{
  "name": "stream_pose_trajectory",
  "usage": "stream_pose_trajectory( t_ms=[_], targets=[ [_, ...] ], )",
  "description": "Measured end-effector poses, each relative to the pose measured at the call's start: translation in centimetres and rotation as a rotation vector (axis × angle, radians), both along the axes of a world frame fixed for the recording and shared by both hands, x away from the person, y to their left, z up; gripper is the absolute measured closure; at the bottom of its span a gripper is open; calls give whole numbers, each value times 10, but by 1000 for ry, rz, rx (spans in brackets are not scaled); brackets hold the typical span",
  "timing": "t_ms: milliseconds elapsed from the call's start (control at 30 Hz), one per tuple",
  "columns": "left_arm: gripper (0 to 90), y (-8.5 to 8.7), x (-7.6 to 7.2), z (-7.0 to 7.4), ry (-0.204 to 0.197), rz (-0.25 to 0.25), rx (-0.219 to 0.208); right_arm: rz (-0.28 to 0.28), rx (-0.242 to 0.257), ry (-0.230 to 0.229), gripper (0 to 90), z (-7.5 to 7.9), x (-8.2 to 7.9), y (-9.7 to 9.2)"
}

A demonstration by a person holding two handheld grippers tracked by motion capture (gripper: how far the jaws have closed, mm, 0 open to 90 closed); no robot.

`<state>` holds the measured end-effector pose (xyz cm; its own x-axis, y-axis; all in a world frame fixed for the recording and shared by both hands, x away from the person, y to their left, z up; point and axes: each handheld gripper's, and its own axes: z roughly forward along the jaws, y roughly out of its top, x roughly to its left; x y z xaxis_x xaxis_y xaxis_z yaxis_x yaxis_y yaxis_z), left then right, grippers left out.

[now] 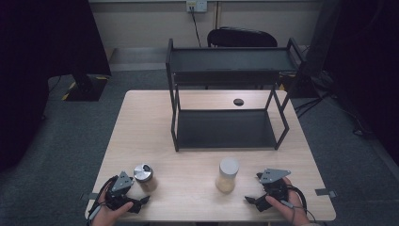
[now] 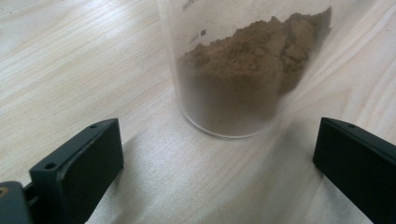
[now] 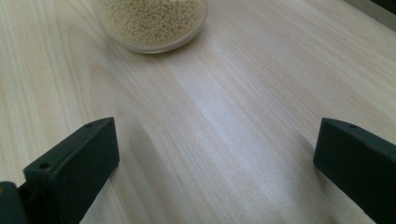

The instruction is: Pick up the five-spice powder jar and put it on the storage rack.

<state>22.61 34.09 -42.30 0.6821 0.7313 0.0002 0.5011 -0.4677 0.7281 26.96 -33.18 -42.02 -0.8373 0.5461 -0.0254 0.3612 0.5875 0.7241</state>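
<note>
A clear jar of brown powder (image 1: pixel 144 177) with a silver lid stands near the table's front left. In the left gripper view the brown powder jar (image 2: pixel 243 79) sits just beyond the wide-apart jaws. My left gripper (image 1: pixel 141 201) is open, close to the jar's near side. A second jar, full of pale yellow grains (image 1: pixel 227 175) under a white lid, stands front right. The grain jar (image 3: pixel 152 23) lies farther off ahead of my right gripper (image 1: pixel 251 197), which is open with bare wood between its jaws.
A black two-tier metal rack (image 1: pixel 228 94) takes up the back half of the wooden table (image 1: pixel 141 122), both shelves bare. A dark round hole (image 1: pixel 238 101) sits behind the rack's lower shelf. A black chair (image 1: pixel 242 37) stands beyond the table.
</note>
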Motion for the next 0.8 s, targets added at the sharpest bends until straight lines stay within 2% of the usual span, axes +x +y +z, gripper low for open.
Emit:
stream_pose_trajectory(
  t_ms=[167,200,267,367,800],
  targets=[
    [17,3,0,1,0,9,-33,0,0,0,0,0,0,0],
    [16,4,1,1,7,9,-51,0,0,0,0,0,0,0],
    [17,5,2,1,9,8,-55,-1,0,0,0,0,0,0],
    [16,6,3,2,12,18,-89,-1,0,0,0,0,0,0],
    [36,2,13,7,10,11,-129,-1,0,-1,0,0,0,0]
  ],
)
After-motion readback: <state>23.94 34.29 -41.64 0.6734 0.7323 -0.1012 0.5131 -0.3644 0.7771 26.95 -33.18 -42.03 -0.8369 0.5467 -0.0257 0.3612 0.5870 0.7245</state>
